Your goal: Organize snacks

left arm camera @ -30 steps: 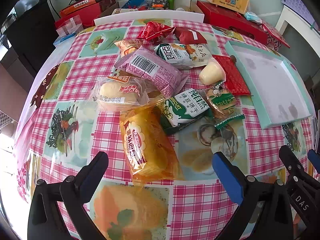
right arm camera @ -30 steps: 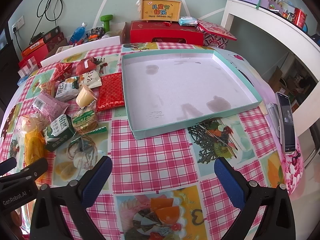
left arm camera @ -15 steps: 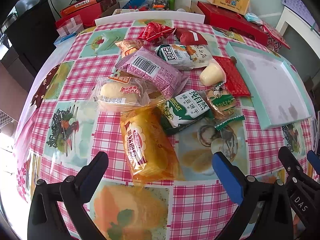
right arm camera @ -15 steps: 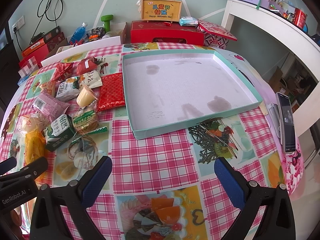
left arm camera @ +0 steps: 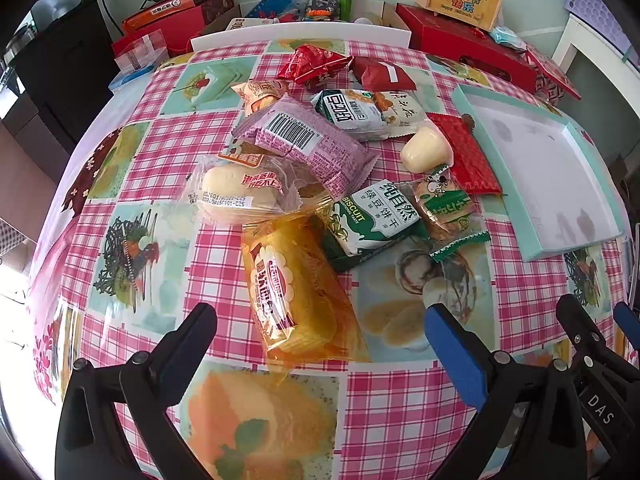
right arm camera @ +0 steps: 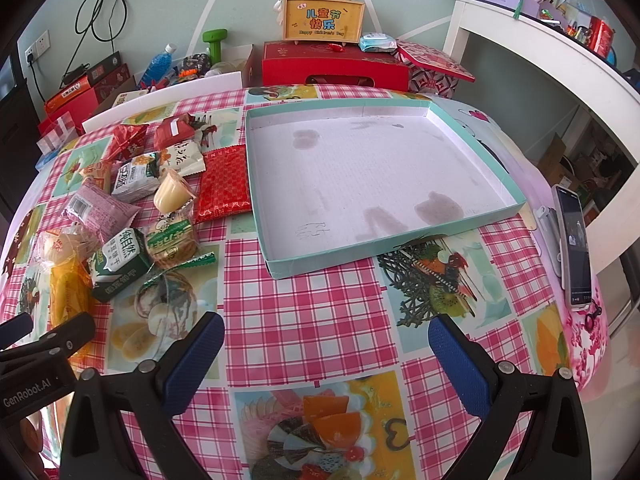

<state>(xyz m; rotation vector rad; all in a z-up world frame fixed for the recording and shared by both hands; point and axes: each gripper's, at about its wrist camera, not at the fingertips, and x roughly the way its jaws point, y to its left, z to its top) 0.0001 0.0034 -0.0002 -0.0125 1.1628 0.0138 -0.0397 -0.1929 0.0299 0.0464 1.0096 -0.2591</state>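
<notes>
Several wrapped snacks lie in a heap on the checked tablecloth. Nearest my left gripper (left arm camera: 320, 320) is a yellow cake pack (left arm camera: 292, 292), lying between its open fingers. Behind it lie a clear bun pack (left arm camera: 240, 194), a green biscuit pack (left arm camera: 372, 220), a pink pack (left arm camera: 308, 144) and a flat red pack (left arm camera: 464, 152). An empty teal-rimmed tray (right arm camera: 476, 220) sits right of the heap; it also shows in the left wrist view (left arm camera: 516, 216). My right gripper (right arm camera: 326, 338) is open and empty over bare cloth in front of the tray.
A phone (right arm camera: 574, 248) lies at the table's right edge. Red gift boxes (right arm camera: 336, 68) and a yellow carry box (right arm camera: 322, 20) stand behind the table. A white shelf (right arm camera: 560, 56) stands at the right. The left gripper's body (right arm camera: 36, 364) shows at lower left.
Both grippers have crept slightly forward; the view is almost unchanged. No snack has moved.
</notes>
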